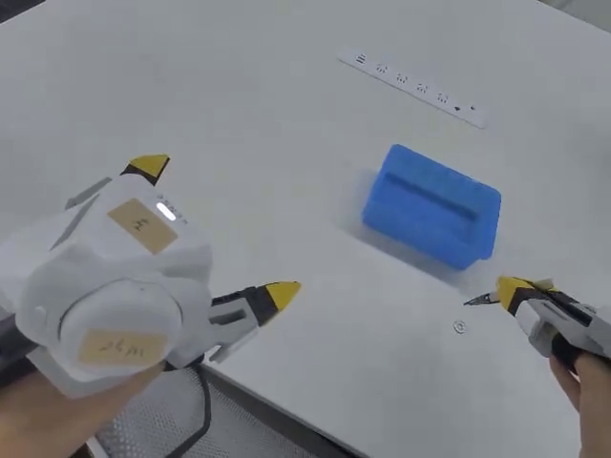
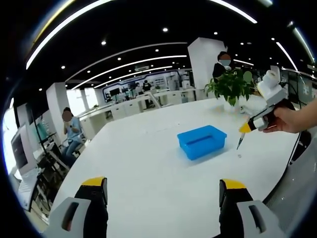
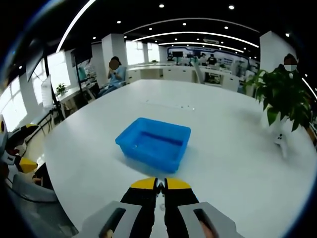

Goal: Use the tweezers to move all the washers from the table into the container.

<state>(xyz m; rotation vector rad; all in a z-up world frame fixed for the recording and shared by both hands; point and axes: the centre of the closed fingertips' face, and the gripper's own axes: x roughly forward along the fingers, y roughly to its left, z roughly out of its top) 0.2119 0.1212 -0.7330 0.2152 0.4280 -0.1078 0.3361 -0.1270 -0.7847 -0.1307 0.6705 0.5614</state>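
Likely light, stiff and slippery, the tiny flat silvery washer (image 1: 459, 327) on the white table (image 1: 286, 95), five o'clock from the blue plastic container (image 1: 431, 205), suits a rim pinch by the thin metal tweezers (image 1: 480, 299) clamped in the right gripper (image 3: 159, 184); the left gripper (image 2: 163, 182) gapes wide, empty.

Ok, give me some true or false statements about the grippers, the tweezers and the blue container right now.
1. The left gripper is open and empty. True.
2. The right gripper is shut on the tweezers. True.
3. The washer lies inside the container. False: it lies on the table, outside it.
4. The power strip lies nearer the person than the container. False: it lies beyond it.
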